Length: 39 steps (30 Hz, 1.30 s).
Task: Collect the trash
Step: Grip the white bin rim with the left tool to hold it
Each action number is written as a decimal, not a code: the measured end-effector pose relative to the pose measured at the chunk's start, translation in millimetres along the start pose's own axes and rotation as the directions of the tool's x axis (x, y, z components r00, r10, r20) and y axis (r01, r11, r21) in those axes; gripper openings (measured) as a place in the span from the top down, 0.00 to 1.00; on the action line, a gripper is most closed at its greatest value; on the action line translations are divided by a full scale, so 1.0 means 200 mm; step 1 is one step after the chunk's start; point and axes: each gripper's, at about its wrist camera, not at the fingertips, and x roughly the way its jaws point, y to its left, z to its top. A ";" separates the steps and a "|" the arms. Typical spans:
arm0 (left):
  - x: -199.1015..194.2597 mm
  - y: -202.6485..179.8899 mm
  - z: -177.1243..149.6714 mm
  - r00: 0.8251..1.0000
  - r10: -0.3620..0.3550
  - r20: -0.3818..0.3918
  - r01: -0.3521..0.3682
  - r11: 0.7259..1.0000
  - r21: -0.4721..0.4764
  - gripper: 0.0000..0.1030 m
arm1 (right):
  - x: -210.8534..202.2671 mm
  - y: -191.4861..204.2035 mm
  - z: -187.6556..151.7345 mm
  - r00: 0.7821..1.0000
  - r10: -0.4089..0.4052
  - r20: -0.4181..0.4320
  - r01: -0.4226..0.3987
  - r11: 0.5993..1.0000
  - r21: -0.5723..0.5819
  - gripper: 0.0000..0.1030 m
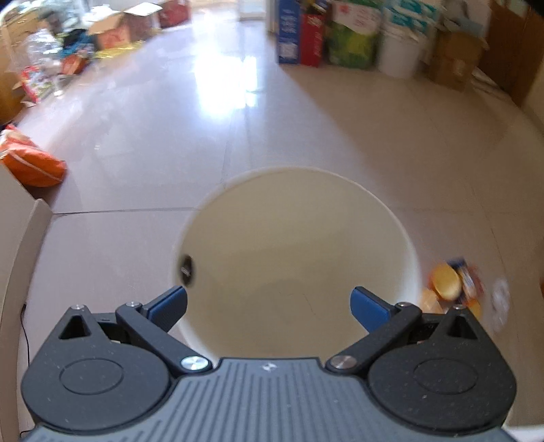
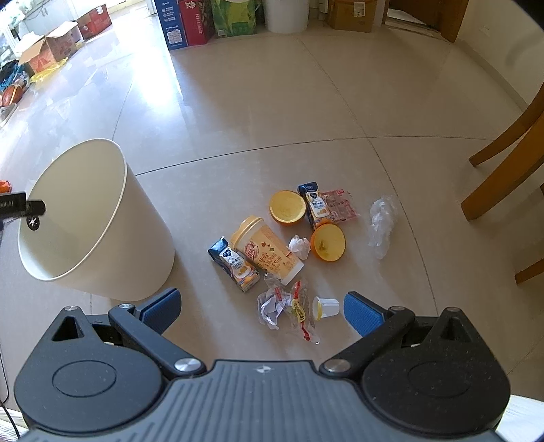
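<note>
Right wrist: right gripper (image 2: 261, 307) jaws wide over litter pile; left gripper (image 1: 268, 306) jaws wide above bin (image 1: 406, 238) rim.

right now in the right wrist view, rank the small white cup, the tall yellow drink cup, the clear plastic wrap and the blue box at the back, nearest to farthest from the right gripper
1. small white cup, just ahead of the right gripper, toward its right finger
2. tall yellow drink cup, lying ahead, mid-pile
3. clear plastic wrap, off to the right near the chair leg
4. blue box, far back by the wall
</note>
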 end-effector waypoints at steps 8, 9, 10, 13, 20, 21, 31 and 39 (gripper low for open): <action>0.22 0.22 0.10 0.992 0.127 -0.002 -0.127 0.991 -0.050 0.02 | 0.03 0.01 0.00 1.000 -0.011 0.012 0.011 1.000 -0.010 0.00; 0.25 0.22 0.11 0.989 0.145 -0.019 -0.146 0.988 -0.049 0.03 | 0.04 0.00 0.00 1.000 -0.009 0.005 0.009 1.000 -0.005 0.00; 0.28 0.23 0.12 0.987 0.154 -0.035 -0.156 0.986 -0.054 0.04 | 0.05 0.00 0.01 1.000 -0.005 -0.003 0.005 1.000 0.000 0.00; 0.38 0.24 0.15 0.984 0.163 -0.078 -0.168 0.984 -0.060 0.05 | 0.05 0.01 0.01 1.000 -0.002 -0.007 0.002 1.000 0.001 0.00; 0.47 0.29 0.15 0.977 0.167 -0.136 -0.179 0.980 -0.087 0.35 | 0.04 0.02 0.02 1.000 -0.001 0.002 0.001 1.000 -0.006 0.00; 0.48 0.29 0.15 0.976 0.170 -0.137 -0.183 0.979 -0.087 0.38 | 0.04 0.02 0.01 1.000 0.001 0.002 -0.001 1.000 -0.005 0.00; 0.56 0.32 0.12 0.970 0.156 -0.185 -0.172 0.983 -0.070 0.75 | 0.04 0.02 0.02 1.000 -0.006 0.007 0.006 1.000 -0.017 0.00; 0.61 0.35 0.13 0.977 0.114 -0.181 -0.127 0.990 -0.059 0.86 | 0.04 0.01 0.02 1.000 -0.011 0.020 0.011 1.000 -0.019 0.00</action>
